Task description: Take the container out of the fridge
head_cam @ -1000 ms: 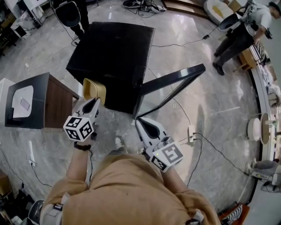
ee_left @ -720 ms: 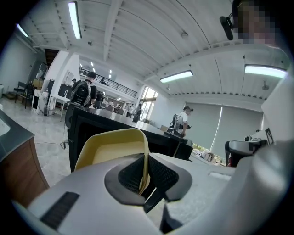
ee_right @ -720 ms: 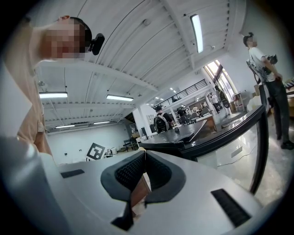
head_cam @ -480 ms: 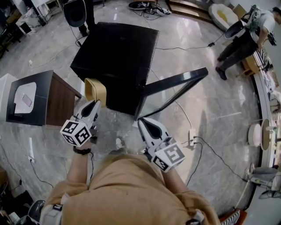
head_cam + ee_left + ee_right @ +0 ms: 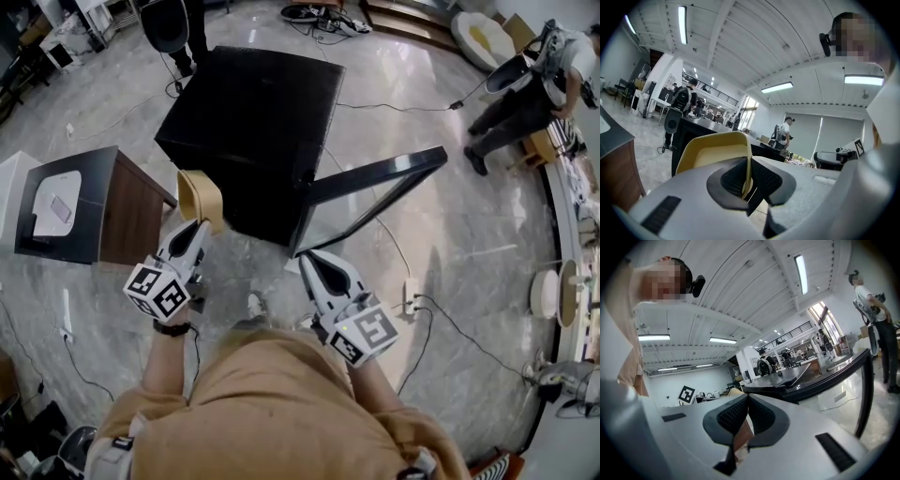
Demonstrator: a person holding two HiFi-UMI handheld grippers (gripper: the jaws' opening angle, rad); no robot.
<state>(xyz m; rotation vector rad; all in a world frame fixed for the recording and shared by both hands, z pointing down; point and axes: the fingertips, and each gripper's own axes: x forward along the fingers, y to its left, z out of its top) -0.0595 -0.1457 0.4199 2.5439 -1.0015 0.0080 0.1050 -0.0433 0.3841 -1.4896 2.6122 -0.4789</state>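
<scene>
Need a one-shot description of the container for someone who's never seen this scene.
Find the black cube fridge mid-floor, its door swung open. At its front left corner, the container is a pale yellow open tub, pinched by its rim in the left gripper. It is the only yellow thing there, between the black fridge and the brown side table.

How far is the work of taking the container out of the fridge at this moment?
Done: the fridge door stands open and the yellow container appears outside the fridge, at its front. In hand: the left gripper is shut on the container's wall. Left: setting it down somewhere; the right gripper is shut and empty.
</scene>
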